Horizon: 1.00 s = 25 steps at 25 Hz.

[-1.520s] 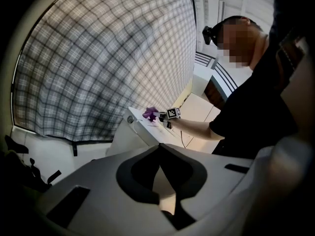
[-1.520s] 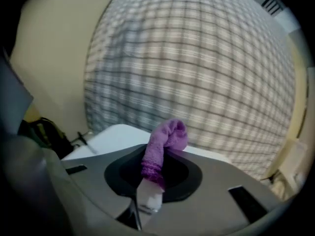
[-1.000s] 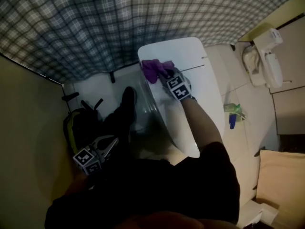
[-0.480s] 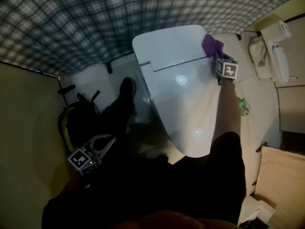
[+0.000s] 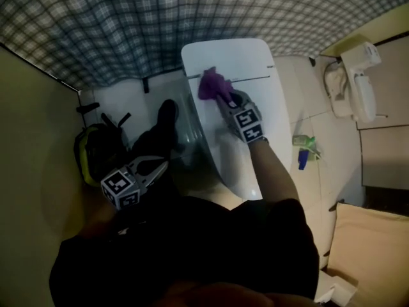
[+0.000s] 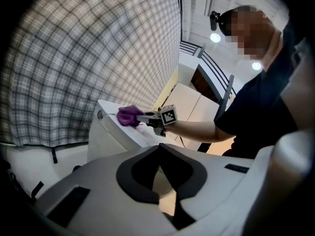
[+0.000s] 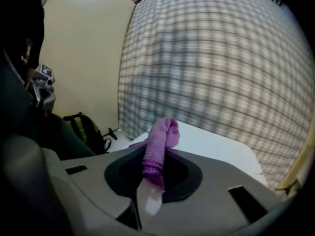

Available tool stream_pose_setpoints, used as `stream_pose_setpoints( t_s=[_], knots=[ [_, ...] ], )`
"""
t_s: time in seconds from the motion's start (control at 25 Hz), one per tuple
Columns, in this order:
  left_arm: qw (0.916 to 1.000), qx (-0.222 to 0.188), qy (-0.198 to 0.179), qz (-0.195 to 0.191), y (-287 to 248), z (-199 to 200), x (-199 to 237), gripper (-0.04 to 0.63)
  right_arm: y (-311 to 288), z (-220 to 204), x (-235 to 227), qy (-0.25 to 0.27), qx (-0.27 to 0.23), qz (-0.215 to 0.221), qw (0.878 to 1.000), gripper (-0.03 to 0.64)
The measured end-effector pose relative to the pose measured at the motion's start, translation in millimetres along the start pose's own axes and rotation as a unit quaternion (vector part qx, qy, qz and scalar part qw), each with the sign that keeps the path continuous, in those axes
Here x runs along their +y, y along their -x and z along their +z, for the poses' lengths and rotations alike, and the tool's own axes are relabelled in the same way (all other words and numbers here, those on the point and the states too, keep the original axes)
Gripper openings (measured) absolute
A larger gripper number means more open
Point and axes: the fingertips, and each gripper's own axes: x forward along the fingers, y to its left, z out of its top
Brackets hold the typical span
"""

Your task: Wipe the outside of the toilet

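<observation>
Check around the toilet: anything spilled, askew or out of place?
Nothing spilled or damaged shows. One oddity: a green spray bottle seems to lie on the floor tiles right of the toilet, not standing.

Right gripper (image 5: pixel 222 96) reaches forward, clamped; left gripper (image 5: pixel 161 167) held low, closed.

— What moved?
— The right tongs (image 5: pixel 223 96). Half a second ago they had the purple cloth (image 5: pixel 211 83) at the toilet's (image 5: pixel 255 59) far right corner.
— And now?
— Swept back across the top, to its left side.
</observation>
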Motion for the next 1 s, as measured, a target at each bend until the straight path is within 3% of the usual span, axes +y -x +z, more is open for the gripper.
stream_pose_setpoints(
  t_s=[0.08, 0.16, 0.32, 0.44, 0.6, 0.8, 1.0],
  knots=[
    [0.9999, -0.010, 0.007, 0.003, 0.2, -1.1, -3.5, 0.003, -19.9, -1.4, 58.7, 0.029, 0.019, 0.045, 0.998, 0.063],
    [0.9996, -0.023, 0.013, 0.009, 3.0, 0.7, -3.8, 0.003, -34.0, -14.0, 86.6, 0.045, 0.046, 0.057, 0.996, 0.062],
    [0.9992, -0.033, 0.016, 0.014, 5.8, 3.3, -3.2, 0.003, -29.4, -32.2, 70.6, 0.054, 0.068, 0.038, 0.995, 0.064],
    [0.9989, -0.037, 0.021, 0.018, 7.9, 4.2, -1.9, 0.003, -9.3, -55.6, 17.1, 0.052, 0.088, 0.002, 0.995, 0.064],
    [0.9994, -0.023, 0.018, 0.019, 4.9, 2.6, -0.4, 0.003, 32.4, -105.2, -98.1, -0.010, 0.114, -0.092, 0.989, 0.064],
    [0.9995, -0.014, 0.020, 0.020, -4.3, 3.8, -1.0, 0.003, 86.5, -166.5, -221.7, -0.078, 0.160, -0.201, 0.963, 0.064],
    [0.9997, 0.004, 0.013, 0.021, -14.7, 2.5, 0.4, 0.003, 107.4, -201.0, -270.3, -0.132, 0.181, -0.266, 0.938, 0.063]
  ],
)
